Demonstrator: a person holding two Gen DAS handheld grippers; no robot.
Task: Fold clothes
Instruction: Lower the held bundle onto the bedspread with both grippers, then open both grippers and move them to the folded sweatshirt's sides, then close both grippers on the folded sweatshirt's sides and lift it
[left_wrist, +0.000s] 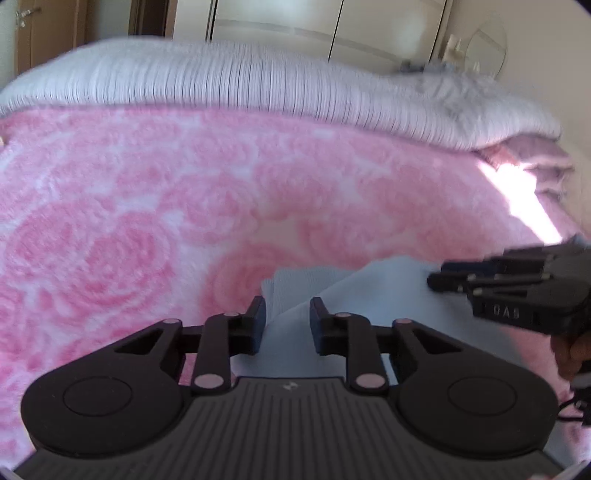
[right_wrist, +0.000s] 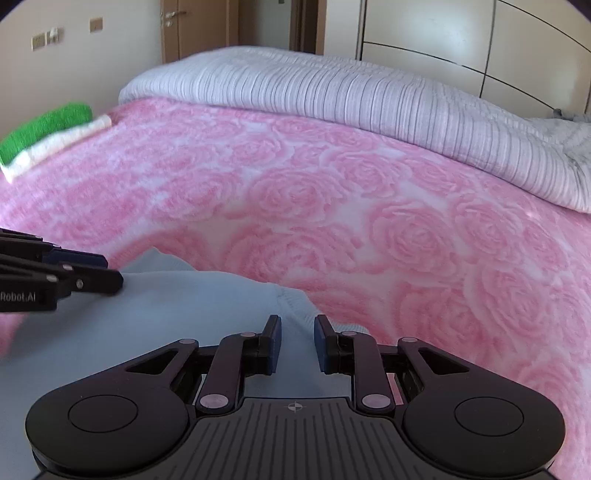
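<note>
A light blue garment (left_wrist: 369, 295) (right_wrist: 184, 302) lies on the pink rose blanket, its ribbed hem toward the far side. My left gripper (left_wrist: 288, 314) hovers over the garment's left corner, jaws a little apart, and the cloth shows through the gap without the pads pressing on it. From the right wrist view the left gripper (right_wrist: 110, 275) reaches in from the left edge above the cloth. My right gripper (right_wrist: 297, 332) stands narrowly open over the hem at the garment's right side. It enters the left wrist view as the right gripper (left_wrist: 436, 280), with a hand (left_wrist: 569, 350) behind it.
The pink blanket (right_wrist: 332, 203) covers the bed. A grey ribbed bedspread (right_wrist: 332, 96) is bunched along its far side. A folded green towel (right_wrist: 44, 125) on a white one (right_wrist: 55, 146) sits at the far left. Wardrobe doors (right_wrist: 443, 33) and a door (right_wrist: 177, 26) stand behind.
</note>
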